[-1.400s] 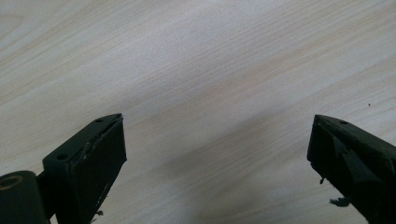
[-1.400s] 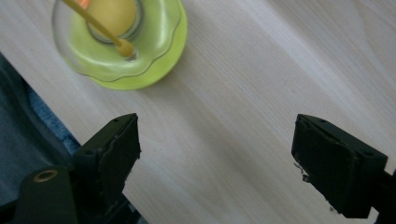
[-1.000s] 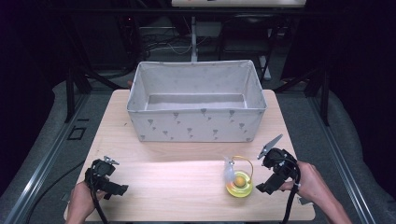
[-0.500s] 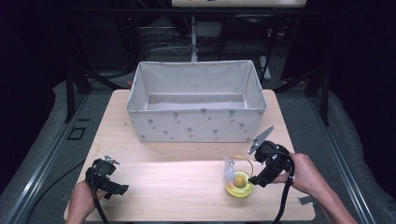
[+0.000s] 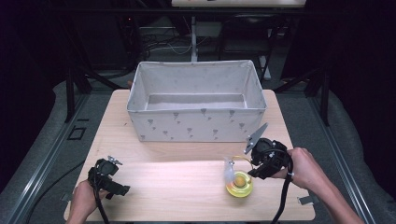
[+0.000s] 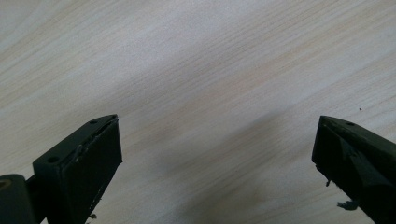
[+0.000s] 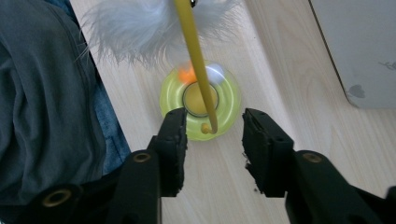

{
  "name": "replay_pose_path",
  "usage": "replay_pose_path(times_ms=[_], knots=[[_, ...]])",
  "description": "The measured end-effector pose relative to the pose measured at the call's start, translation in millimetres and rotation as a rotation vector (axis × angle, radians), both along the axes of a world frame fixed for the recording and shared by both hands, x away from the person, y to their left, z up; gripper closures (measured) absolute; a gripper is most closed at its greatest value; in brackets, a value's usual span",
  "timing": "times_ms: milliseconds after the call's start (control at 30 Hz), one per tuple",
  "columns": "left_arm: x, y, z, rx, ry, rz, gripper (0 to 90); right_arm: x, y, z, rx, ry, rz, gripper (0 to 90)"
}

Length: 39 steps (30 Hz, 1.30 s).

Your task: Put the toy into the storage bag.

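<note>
Jaws, right: right gripper (image 7: 212,135) has just been closing; its black jaws stand part-way in, with the yellow wand (image 7: 196,60) running up between them, nearer the left-hand jaw in the right gripper view. A gap shows on both sides, so the pads are not pressing it yet.
Jaws, left: left gripper (image 6: 215,163) is spread wide over bare wooden table (image 6: 210,70), nothing between the jaws.
Toy, place: cat toy (image 5: 239,183) sits on the table just ahead of the right jaws, touching neither; the fabric storage bin (image 5: 196,123) lies well beyond it.
Toy, look: a translucent yellow-green ring base (image 7: 229,100) with an orange ball (image 7: 187,74) in its track, a round hub in the middle, and a thin yellow wand rising from near the rim to a tuft of white feathers (image 7: 135,32).
Handling, weight: probably very light, hollow plastic; the base would likely slide on the smooth wood if nudged.
Handling, stiffness: the wand looks springy and thin, so it may bend or slip sideways out of a pinch; the feathers are soft and give no hold.
Grip, where: low on the wand, close above the base, seems best, since it flexes least there; the ring's rim is the firmer alternative.
Risk: a lift by the wand may leave the base swinging.
</note>
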State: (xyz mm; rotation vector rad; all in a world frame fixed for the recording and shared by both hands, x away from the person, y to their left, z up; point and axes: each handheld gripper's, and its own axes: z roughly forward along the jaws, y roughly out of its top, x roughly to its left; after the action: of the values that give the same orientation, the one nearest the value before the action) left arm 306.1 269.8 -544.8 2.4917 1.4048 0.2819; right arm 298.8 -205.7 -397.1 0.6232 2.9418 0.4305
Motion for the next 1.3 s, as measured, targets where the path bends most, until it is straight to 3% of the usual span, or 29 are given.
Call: replay_pose_path(times_ms=[167, 333, 500, 867, 1300], knots=[[-0.6, 0.6, -0.8, 0.005, 0.007, -0.003, 2.1, 2.3, 7.5, -1.1, -0.064, 0.002, 0.029, 74.6], [-0.6, 2.3, 0.7, -0.003, 0.000, 0.003, 2.1, 3.3, 12.0, -0.1, -0.080, 0.001, 0.043, 87.2], [-0.3, 5.6, 0.9, -0.008, -0.001, 0.016, 2.1, 4.5, 15.6, 1.1, -0.094, 0.018, 0.043, 87.7], [-0.5, 4.6, 0.5, -0.005, -0.003, 0.012, 2.1, 9.9, 20.3, 7.2, -0.112, 0.000, 0.053, 87.9], [-0.6, 3.7, 0.5, -0.014, -0.001, 0.014, 2.1, 33.4, 12.1, 22.4, -0.106, -0.018, 0.021, 87.9]])
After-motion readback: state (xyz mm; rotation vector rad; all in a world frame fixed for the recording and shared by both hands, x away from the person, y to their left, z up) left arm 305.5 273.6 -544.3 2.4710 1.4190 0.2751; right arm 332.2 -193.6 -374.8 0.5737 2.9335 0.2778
